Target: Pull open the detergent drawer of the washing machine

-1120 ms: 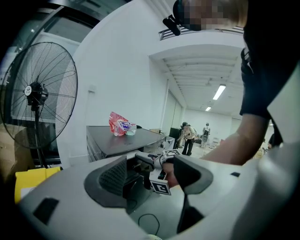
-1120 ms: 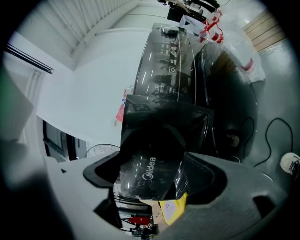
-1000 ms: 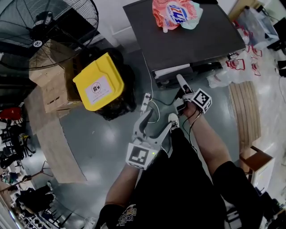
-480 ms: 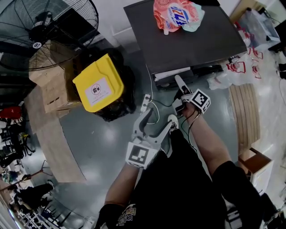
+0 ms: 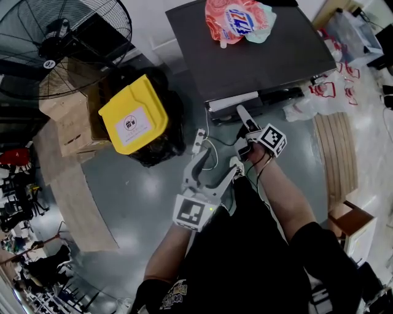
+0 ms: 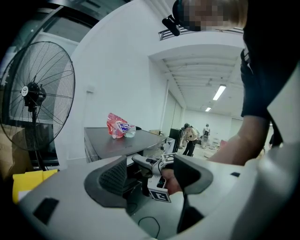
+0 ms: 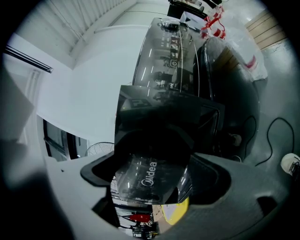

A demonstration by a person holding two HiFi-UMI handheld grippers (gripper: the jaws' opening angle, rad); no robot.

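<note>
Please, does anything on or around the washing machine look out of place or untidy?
A crumpled pink pouch lies flat on top of the washing machine, near its far edge. The detergent drawer sticks out of the front, partly open.

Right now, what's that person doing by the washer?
A person holds a tool in each hand in front of the washer. The right tool is at the drawer, its jaws wide apart with the drawer front between them. The drawer looks partly out. The left tool hangs back, open and empty. A pouch lies on top of the washer.
</note>
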